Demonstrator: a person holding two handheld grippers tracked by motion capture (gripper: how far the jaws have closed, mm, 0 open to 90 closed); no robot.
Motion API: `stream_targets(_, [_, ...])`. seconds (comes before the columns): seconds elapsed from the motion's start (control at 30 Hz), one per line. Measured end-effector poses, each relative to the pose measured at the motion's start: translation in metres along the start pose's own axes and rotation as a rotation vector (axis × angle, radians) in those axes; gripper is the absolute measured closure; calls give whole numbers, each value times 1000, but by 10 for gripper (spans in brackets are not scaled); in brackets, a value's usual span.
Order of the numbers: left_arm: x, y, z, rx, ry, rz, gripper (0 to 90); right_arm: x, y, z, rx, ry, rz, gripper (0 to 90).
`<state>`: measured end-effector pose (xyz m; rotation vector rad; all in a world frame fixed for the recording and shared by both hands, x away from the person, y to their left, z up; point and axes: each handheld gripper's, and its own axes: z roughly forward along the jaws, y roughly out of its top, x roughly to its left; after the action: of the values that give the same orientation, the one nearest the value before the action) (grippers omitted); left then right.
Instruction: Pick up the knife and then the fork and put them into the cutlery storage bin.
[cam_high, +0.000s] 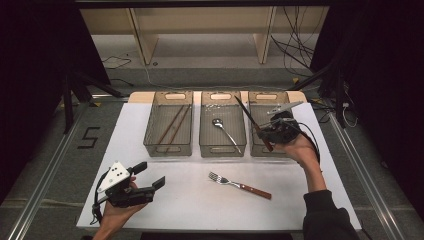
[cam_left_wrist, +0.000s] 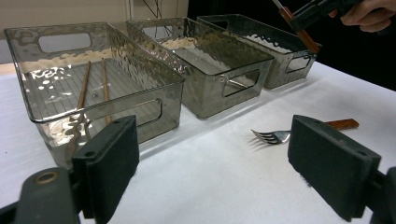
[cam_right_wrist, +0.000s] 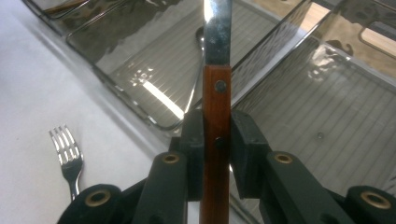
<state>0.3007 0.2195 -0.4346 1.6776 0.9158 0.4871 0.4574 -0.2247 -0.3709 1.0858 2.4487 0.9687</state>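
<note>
Right gripper fingers clenched on knife handle, above right bin. Left gripper fingers released, idle. Chopsticks, spoon already binned; fork remaining on bench.

The left hand-held gripper rests low with jaws wide apart, nothing between them. The right hand-held gripper is raised on an outstretched forearm, jaws clamped.
</note>
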Motion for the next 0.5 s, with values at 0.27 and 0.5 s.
stream_targets(0.27, [0,0,0,1,0,-1,163,-14,4,4,2,-30,72,772])
stream_targets(0.5, [0,0,0,2,-1,1,163,-27,5,10,11,-56,135,772])
